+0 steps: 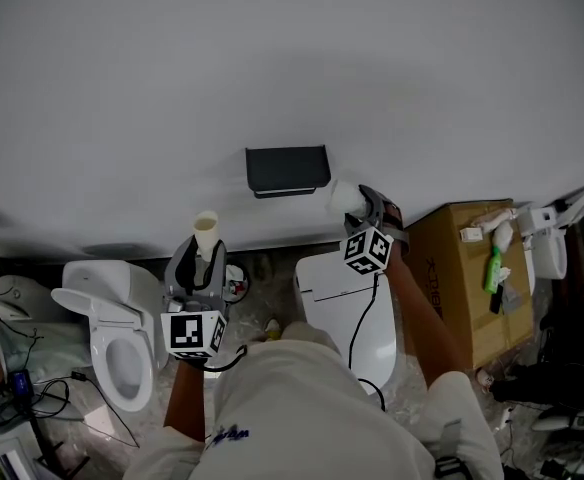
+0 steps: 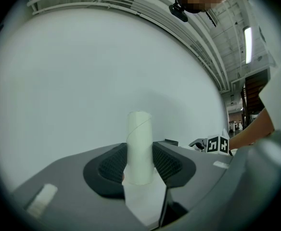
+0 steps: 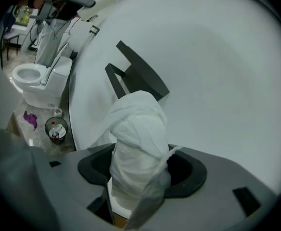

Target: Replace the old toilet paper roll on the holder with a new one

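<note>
Slippage is the chief risk. The right gripper [image 3: 139, 179], its jaws fairly wide and pressed on a soft white toilet paper roll with loose, crumpled outer sheets [image 3: 136, 143], sits just right of the black wall-mounted holder [image 1: 287, 169] at mid-frame in the head view. Those loose sheets could snag the holder or unravel. At lower left, the left gripper [image 2: 139, 166] clamps a bare pale cardboard tube [image 2: 139, 141], apart from the holder.

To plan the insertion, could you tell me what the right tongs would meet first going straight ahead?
Probably the black holder on the white wall, just beyond the roll the right tongs grip; depth is unclear.
</note>
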Demonstrator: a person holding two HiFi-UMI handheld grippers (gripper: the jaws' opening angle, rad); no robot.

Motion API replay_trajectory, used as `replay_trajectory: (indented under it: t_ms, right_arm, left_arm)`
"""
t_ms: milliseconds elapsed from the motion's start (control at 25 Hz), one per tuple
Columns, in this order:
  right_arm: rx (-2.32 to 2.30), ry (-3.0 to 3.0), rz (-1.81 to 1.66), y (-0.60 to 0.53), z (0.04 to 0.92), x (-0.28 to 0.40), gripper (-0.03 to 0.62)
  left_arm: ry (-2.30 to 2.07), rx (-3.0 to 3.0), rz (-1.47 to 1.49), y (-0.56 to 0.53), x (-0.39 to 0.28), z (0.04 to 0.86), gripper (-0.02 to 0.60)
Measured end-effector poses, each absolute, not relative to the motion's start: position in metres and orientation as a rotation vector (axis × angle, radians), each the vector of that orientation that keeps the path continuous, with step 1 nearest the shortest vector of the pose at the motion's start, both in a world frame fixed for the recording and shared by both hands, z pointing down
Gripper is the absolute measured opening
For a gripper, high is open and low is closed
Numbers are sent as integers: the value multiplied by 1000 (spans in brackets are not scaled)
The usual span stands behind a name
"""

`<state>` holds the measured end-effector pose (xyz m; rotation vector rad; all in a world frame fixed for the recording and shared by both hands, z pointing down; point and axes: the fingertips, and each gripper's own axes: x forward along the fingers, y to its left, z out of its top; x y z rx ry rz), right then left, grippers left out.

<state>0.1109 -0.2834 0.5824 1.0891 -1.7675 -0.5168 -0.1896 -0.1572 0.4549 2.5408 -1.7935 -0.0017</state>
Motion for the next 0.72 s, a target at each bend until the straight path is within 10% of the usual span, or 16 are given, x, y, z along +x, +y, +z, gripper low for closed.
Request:
replay_trajectory:
  t_ms: [720]
  right_arm:
    - [959,-1537,-908,-301,590,76,293]
  left_arm:
    - [-1820,2515,15,-150,-186,455,173]
